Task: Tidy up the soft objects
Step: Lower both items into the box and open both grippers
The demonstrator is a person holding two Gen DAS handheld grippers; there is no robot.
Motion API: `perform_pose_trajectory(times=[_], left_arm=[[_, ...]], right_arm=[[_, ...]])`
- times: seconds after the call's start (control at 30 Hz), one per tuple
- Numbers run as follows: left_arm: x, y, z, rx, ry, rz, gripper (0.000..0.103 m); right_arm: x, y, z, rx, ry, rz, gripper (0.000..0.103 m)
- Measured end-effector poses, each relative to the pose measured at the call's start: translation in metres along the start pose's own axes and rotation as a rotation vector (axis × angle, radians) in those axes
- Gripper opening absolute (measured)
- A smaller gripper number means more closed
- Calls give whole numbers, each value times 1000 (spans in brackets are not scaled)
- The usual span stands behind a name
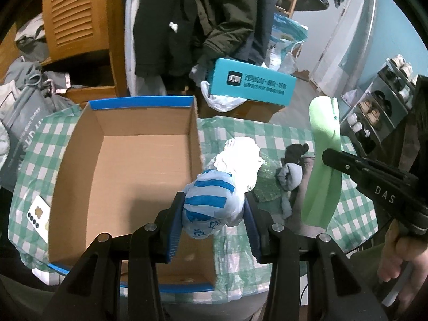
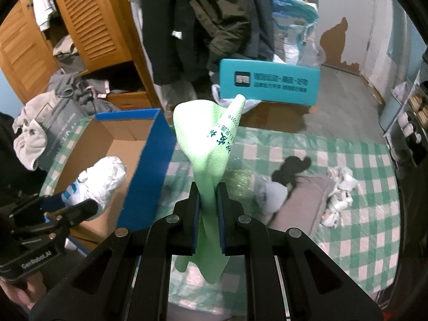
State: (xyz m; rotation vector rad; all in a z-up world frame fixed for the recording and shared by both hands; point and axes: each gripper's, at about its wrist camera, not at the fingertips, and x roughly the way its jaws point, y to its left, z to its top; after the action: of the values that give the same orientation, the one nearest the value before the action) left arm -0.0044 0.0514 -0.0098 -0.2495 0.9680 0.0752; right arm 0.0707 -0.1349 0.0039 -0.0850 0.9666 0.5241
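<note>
While box (image 1: pixel 128 165) sits empty, 2 bags gripper-held

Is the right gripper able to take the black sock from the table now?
Probably not yet. The right gripper has its jaws shut on the green foam sheet, so they are occupied. The black sock lies uncovered on the checked tablecloth, with nothing blocking it.

A: How does the left gripper (image 1: pixel 214 208) stand?
B: Angled downward, jaws partway apart, pads pressing a bundle between them.
A: And the right gripper (image 2: pixel 208 200)?
B: Angled downward too, jaws nearly together, pinching a thin sheet.
</note>
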Motion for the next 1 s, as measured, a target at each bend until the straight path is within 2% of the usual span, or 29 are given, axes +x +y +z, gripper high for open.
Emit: perform_pose_trajectory(times=[0.3,1.0], left_arm=[[-5,33,0,-55,-8,29,43],[-13,98,-3,-171,-17,96,43]], right_arm=[[10,40,17,-40,0,45,11],[34,123,34,-126,30,145,11]])
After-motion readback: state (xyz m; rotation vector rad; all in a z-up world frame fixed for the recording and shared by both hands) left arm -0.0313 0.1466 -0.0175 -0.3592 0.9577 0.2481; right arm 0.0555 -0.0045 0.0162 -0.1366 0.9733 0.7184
